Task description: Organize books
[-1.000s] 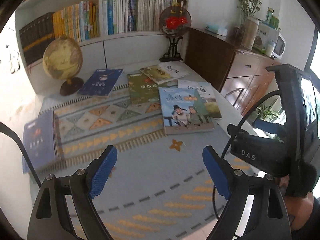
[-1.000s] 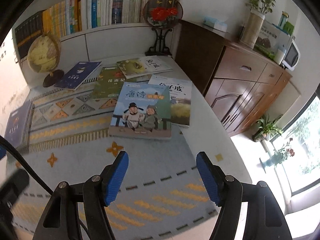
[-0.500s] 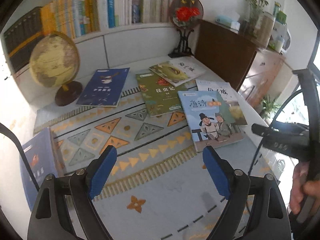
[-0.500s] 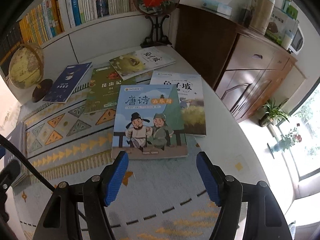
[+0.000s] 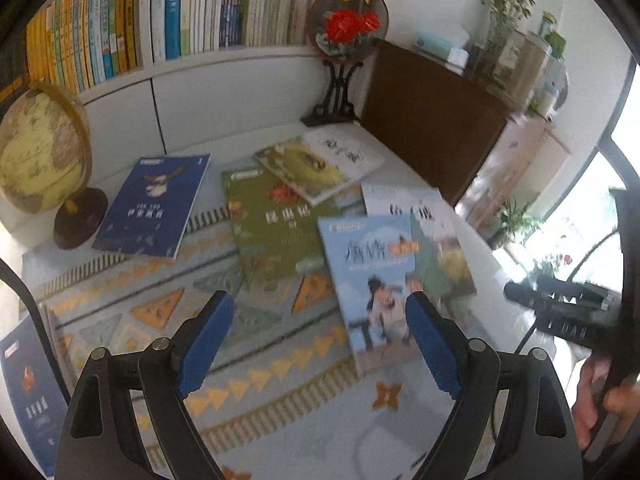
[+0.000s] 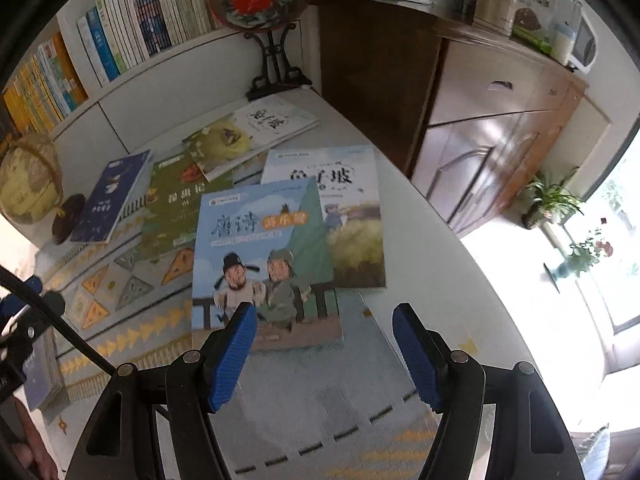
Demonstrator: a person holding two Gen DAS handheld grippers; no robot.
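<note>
Poetry book [image 6: 260, 256] near table edge [image 6: 448, 264].

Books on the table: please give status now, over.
Left claw open, empty. Right claw open, empty, over near edge of light-blue book. Light-blue book lies overlapping white book. Nothing blocking.

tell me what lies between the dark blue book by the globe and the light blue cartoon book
The green book lies between the dark blue book and the light blue cartoon book, its near corner tucked under the cartoon book. The right wrist view shows it best.
</note>
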